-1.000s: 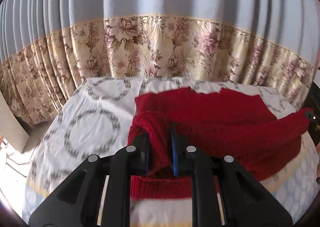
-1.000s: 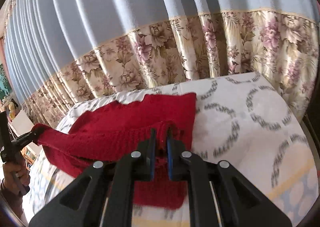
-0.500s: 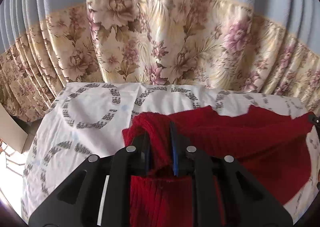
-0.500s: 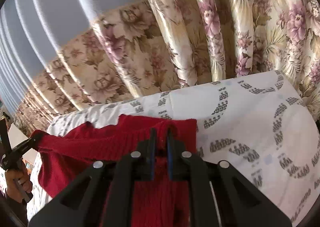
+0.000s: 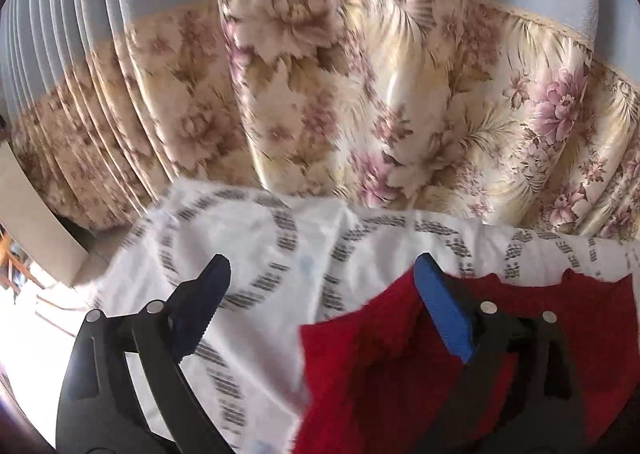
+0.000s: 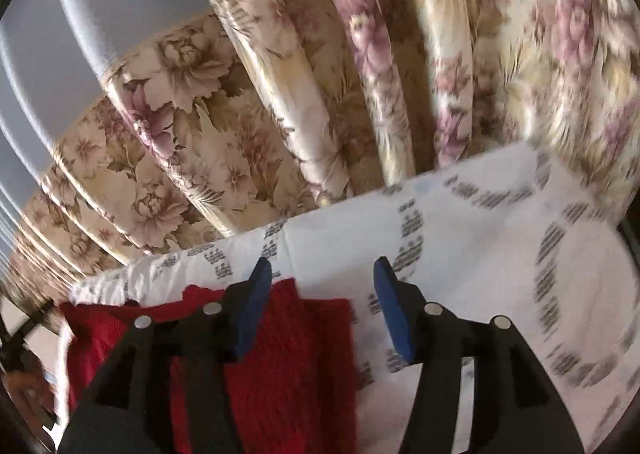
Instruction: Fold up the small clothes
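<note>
- Red knit garment (image 5: pixel 380 366), left wrist view: lies on the white ring-patterned sheet (image 5: pixel 256 254) of a bed, near its far edge by the floral curtain (image 5: pixel 360 102). The fabric looks doubled over on itself, so one fold seems to be laid down; can't tell how many folds remain or whether the edges line up.
- Left gripper (image 5: pixel 322 280): fingers wide apart and opening. The left finger (image 5: pixel 208 290) hangs over bare sheet; the right finger (image 5: pixel 444 310) is over the garment's top edge. Nothing pinched; the garment's left corner sits in the gap below, loose.
- Right wrist view: the red knit garment (image 6: pixel 296 354) fills the lower left, its right edge straight on the sheet (image 6: pixel 480 254). Looks flat and released.
- Right gripper (image 6: pixel 322 286): fingers part open and opening. The left finger (image 6: pixel 252 306) is above the knit, the right finger (image 6: pixel 394 310) above the sheet. No cloth clamped; whether the tips brush the fabric, can't tell.
- Judgement: this fold is placed; smoothing or another fold is likely left.
</note>
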`<state>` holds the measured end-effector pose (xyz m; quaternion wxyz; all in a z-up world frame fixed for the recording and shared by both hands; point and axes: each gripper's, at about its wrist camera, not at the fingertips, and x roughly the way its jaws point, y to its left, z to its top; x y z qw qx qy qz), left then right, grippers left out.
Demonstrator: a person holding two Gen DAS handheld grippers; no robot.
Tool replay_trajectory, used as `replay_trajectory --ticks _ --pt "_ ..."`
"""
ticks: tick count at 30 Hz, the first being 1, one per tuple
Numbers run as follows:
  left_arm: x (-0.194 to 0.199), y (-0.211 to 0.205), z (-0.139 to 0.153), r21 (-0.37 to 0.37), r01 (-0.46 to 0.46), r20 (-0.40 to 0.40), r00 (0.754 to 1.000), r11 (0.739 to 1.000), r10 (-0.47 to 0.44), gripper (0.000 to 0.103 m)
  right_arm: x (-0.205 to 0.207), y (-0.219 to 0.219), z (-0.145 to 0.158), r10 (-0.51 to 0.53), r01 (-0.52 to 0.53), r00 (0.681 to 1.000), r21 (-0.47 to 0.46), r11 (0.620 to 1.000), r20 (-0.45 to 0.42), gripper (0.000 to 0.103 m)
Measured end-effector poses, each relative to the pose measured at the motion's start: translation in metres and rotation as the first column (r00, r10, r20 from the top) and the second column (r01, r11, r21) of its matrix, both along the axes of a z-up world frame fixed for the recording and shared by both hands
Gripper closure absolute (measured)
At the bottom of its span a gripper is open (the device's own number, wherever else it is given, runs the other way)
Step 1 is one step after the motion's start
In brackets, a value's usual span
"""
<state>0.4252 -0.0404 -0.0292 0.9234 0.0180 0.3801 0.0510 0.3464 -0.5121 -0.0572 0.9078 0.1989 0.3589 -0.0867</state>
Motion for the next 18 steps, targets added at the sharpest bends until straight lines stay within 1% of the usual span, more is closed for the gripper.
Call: replay_trajectory --ticks 2,5,6,8,12,13,15,18 --pt "-0.007 0.001 0.003 0.031 0.017 0.010 1.000 0.999 -0.017 0.010 -0.008 0.003 0.005 0.021 -0.021 1.000 -0.060 0.998 -0.010 0.048" --pt "-0.017 -0.007 -0.002 0.073 0.088 -0.003 0.996 0.993 -0.088 0.010 -0.014 0.013 0.005 0.099 -0.102 0.994 -0.113 0.988 -0.040 0.048" --pt "-0.022 -0.014 -0.007 0.103 0.119 0.003 0.993 0.988 -0.120 0.010 -0.015 0.021 0.005 0.135 -0.141 0.990 -0.151 0.979 -0.049 0.048" --pt "-0.025 -0.024 -0.012 0.129 0.168 0.006 0.985 0.977 -0.170 0.010 -0.014 0.036 0.001 0.180 -0.192 0.981 -0.208 0.959 -0.074 0.048" --pt "-0.019 -0.053 -0.027 0.166 0.251 -0.027 0.968 0.953 -0.251 0.011 0.004 0.054 -0.013 0.223 -0.245 0.967 -0.215 0.945 -0.123 0.048" --pt "-0.015 -0.058 -0.032 0.170 0.261 -0.042 0.965 0.950 -0.257 0.013 0.010 0.057 -0.017 0.216 -0.243 0.966 -0.221 0.945 -0.138 0.048" --pt "-0.004 -0.065 -0.043 0.168 0.271 -0.078 0.962 0.948 -0.262 0.017 0.019 0.058 -0.026 0.209 -0.240 0.965 -0.219 0.946 -0.159 0.048" --pt "0.009 -0.066 -0.057 0.146 0.266 -0.126 0.960 0.953 -0.249 0.025 0.030 0.057 -0.038 0.196 -0.234 0.962 -0.205 0.950 -0.189 0.048"
